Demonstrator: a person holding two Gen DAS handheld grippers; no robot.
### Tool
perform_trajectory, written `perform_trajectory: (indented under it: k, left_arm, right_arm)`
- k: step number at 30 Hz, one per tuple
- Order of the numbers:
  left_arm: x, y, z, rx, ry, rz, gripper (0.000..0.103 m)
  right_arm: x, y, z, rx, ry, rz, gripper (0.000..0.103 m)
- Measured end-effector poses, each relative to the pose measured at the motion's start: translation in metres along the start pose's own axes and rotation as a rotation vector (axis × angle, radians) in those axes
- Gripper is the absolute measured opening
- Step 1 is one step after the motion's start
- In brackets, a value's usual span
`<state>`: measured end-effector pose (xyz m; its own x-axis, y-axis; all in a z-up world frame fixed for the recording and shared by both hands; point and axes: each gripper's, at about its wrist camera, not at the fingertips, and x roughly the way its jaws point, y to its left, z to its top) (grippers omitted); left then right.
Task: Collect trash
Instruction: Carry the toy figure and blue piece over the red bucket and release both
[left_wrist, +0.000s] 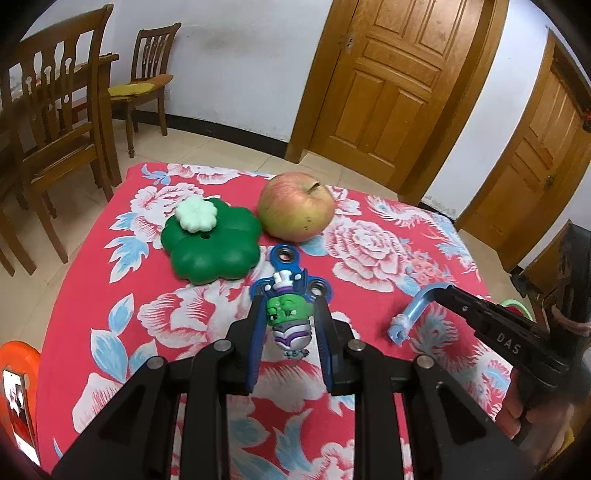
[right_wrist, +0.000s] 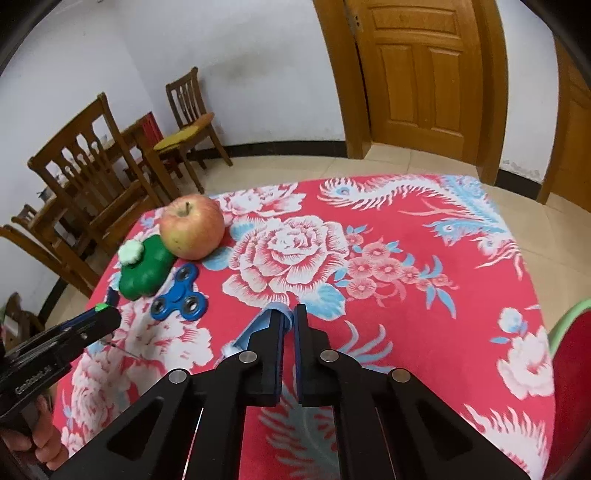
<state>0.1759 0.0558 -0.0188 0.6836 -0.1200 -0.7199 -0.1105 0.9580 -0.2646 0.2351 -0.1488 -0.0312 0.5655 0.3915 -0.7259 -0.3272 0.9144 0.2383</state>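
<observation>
My left gripper (left_wrist: 290, 306) is shut on a small green-and-purple toy figure (left_wrist: 288, 314), held just above the red floral tablecloth (left_wrist: 369, 240). The same gripper (right_wrist: 107, 302) enters the right wrist view from the left, a speck of green at its tip. My right gripper (right_wrist: 290, 317) is shut on a light-blue hooked plastic piece (right_wrist: 255, 328), which sticks out to the left of its fingers. From the left wrist view, that piece (left_wrist: 417, 306) curves down from the right gripper (left_wrist: 441, 291) to the cloth.
An apple (left_wrist: 297, 206), a green clover-shaped box (left_wrist: 210, 245) with a pale lid and a blue fidget spinner (right_wrist: 181, 293) lie on the table. A red bin with a green rim (right_wrist: 572, 369) stands at the right edge. Wooden chairs (left_wrist: 55, 122) and doors stand behind.
</observation>
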Motion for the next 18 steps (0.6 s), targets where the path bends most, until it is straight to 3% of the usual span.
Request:
perform_trajectory:
  k: [18]
  left_arm:
    - [-0.042, -0.042, -0.010, 0.039, -0.018, -0.092, 0.025]
  right_arm:
    - [-0.113, -0.030, -0.025, 0.114, -0.185, -0.050, 0.004]
